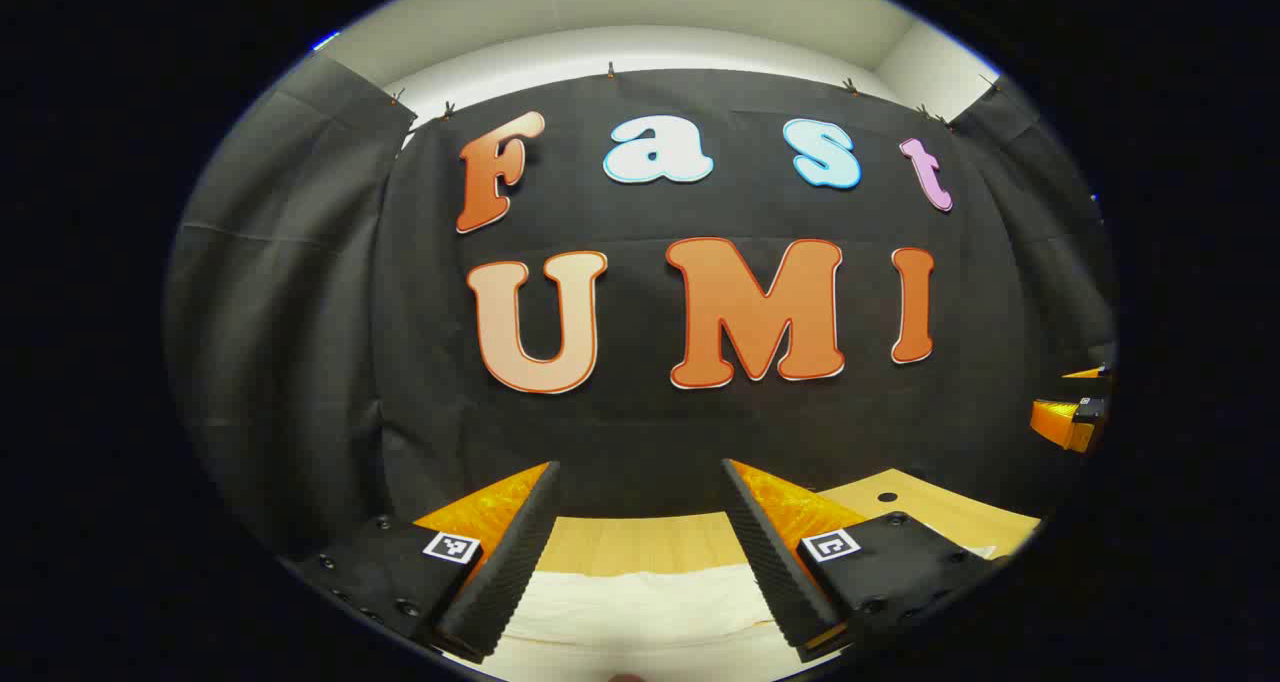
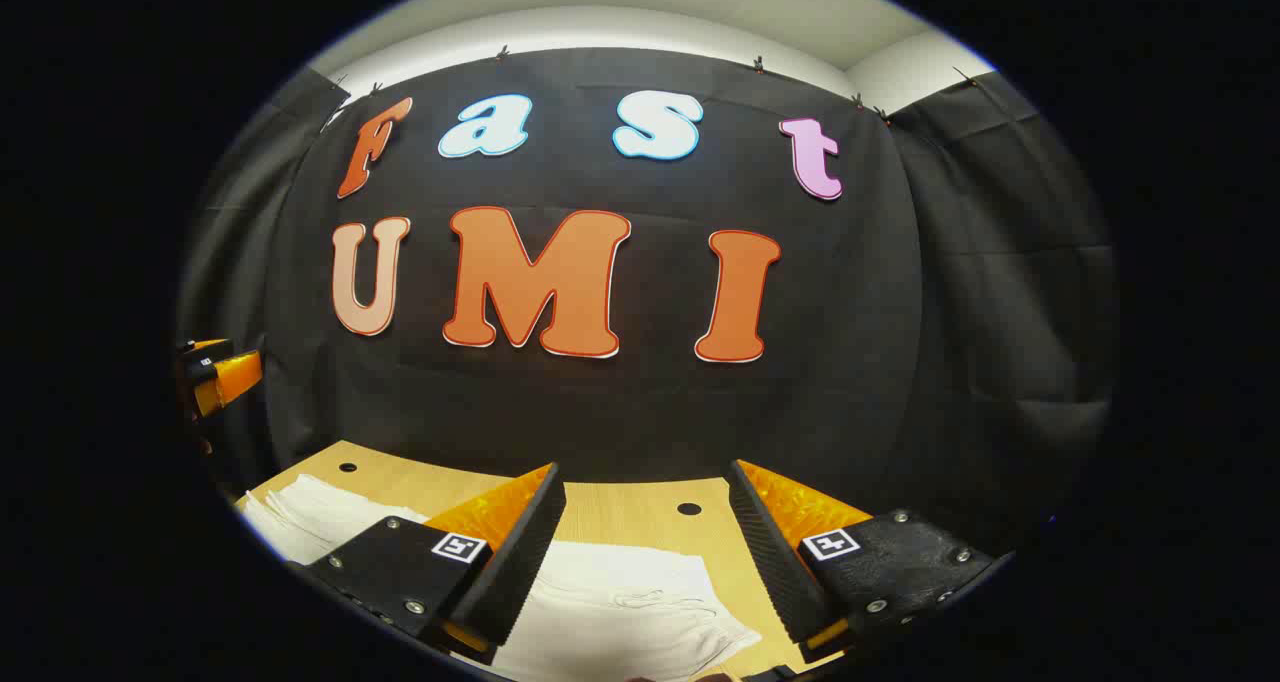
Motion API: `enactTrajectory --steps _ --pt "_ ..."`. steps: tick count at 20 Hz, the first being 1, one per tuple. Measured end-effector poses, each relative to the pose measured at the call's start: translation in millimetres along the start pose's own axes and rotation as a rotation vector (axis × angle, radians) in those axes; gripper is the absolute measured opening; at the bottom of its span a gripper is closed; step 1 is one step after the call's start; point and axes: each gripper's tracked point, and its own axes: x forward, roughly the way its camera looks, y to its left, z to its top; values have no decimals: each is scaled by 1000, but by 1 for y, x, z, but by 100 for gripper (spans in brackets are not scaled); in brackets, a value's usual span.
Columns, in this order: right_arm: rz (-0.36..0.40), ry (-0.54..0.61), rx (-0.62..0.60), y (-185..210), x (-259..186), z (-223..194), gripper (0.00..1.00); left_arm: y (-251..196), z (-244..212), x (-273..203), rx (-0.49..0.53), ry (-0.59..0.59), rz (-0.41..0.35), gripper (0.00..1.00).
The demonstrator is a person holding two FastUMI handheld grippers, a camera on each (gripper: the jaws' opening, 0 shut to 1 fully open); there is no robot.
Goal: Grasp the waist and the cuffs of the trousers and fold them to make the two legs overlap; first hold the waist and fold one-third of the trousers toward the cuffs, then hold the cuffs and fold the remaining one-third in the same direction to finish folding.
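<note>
Nothing folded yet, apparently: white trousers flat on table at 6 o'clock; left gripper and right gripper both spread apart, holding nothing.

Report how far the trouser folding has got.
Done: nothing that can be seen; the white trousers lie on the wooden table, and their fold state cannot be told. In hand: nothing; the left gripper and right gripper hover open above the cloth. Left: overlapping the legs, then both one-third folds.
</note>
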Motion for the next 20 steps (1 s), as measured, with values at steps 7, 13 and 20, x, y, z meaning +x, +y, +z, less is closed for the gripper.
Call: enactTrajectory --steps 7,13,20 --pt "8 26 -1 6 3 -9 99 28 -5 -5 34 5 47 100" --pt "7 21 0 10 3 -8 99 27 1 -6 45 -23 36 100" --pt "5 36 3 26 -2 -11 99 35 -4 -6 61 -20 8 100"
